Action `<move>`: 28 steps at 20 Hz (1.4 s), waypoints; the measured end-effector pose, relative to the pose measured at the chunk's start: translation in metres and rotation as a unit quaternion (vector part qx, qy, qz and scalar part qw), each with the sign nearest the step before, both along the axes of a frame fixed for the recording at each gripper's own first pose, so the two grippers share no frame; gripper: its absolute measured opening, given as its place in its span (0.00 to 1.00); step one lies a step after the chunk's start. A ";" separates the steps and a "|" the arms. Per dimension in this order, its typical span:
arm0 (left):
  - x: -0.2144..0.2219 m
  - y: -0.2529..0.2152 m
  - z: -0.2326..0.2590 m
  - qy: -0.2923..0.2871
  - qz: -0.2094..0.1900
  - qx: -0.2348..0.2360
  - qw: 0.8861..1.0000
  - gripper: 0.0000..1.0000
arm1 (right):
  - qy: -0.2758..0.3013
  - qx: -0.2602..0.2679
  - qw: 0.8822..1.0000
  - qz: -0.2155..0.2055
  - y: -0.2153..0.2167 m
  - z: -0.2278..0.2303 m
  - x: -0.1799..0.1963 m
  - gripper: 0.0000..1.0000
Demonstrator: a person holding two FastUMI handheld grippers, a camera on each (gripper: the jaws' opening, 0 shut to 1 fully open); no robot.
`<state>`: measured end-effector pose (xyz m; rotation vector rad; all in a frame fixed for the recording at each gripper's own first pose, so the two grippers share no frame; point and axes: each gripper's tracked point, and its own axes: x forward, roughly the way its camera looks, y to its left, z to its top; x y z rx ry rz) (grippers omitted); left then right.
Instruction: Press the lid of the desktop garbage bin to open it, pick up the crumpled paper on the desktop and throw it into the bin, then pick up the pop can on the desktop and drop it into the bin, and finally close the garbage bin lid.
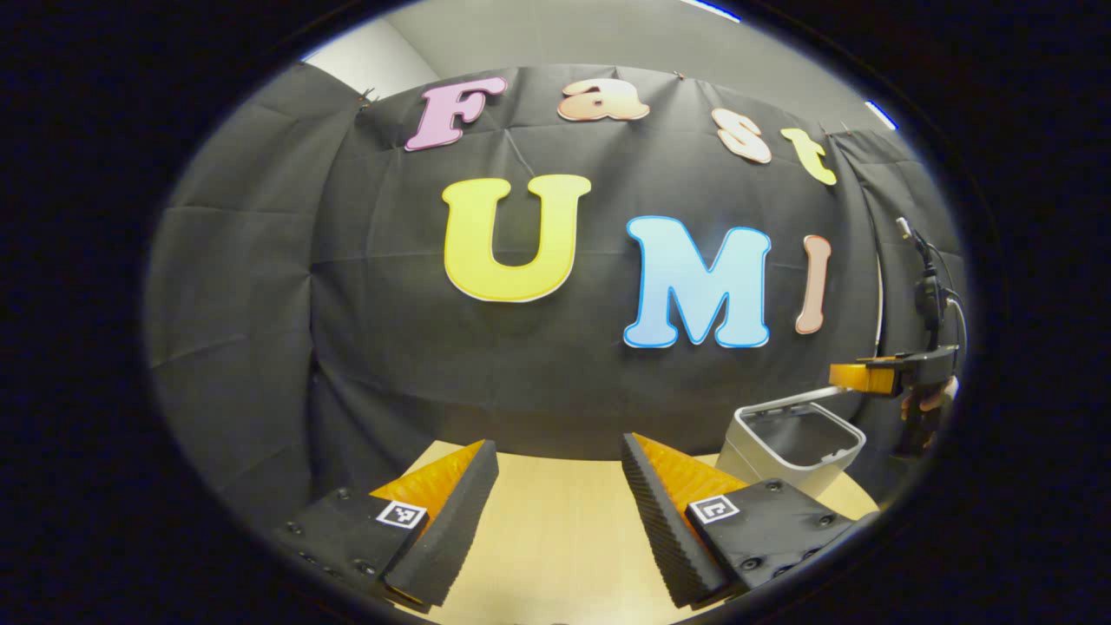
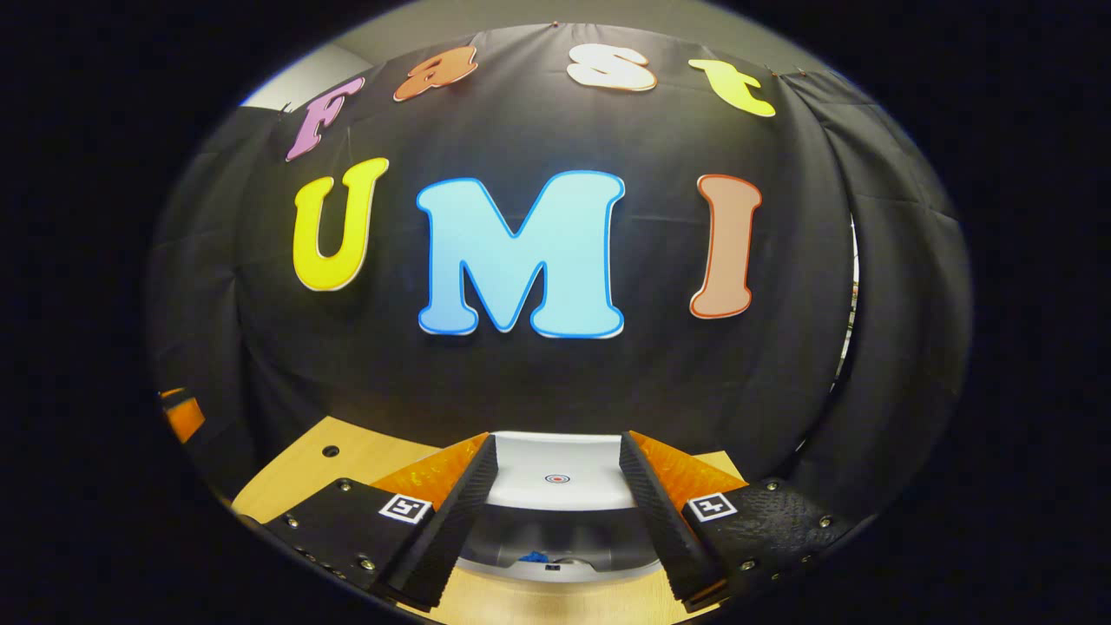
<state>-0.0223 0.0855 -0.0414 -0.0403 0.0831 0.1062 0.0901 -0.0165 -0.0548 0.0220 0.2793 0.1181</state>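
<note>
The white desktop bin [image 1: 794,443] stands open at the table's right side in the left gripper view. In the right gripper view its raised lid [image 2: 555,476], marked with a small red dot, sits just beyond the dark opening. A bit of something blue [image 2: 534,556] lies inside. My right gripper [image 2: 557,438] hangs open just above the bin with nothing between its fingers. From the left gripper view it [image 1: 868,378] shows over the bin's far rim, held by a hand [image 1: 927,401]. My left gripper [image 1: 557,444] is open and empty over bare table, left of the bin.
The light wooden table [image 1: 555,521] runs under both grippers, with a small hole [image 2: 330,450] at its left. Black cloth walls close the booth right behind the table. The left gripper [image 2: 182,417] shows at the far left of the right gripper view.
</note>
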 end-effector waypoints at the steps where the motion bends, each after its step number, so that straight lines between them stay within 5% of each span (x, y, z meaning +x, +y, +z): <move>1: -0.001 -0.003 0.002 -0.001 -0.002 0.001 1.000 0.93 | 0.005 -0.003 1.000 0.000 0.001 -0.008 -0.002 0.92; 11: -0.014 0.003 0.002 -0.003 0.005 0.005 1.000 0.92 | 0.062 0.009 0.998 -0.010 0.008 -0.070 -0.014 0.92; 28: 0.000 -0.006 -0.005 -0.004 -0.002 -0.011 1.000 0.94 | -0.049 0.024 0.998 -0.028 0.008 -0.077 -0.016 0.93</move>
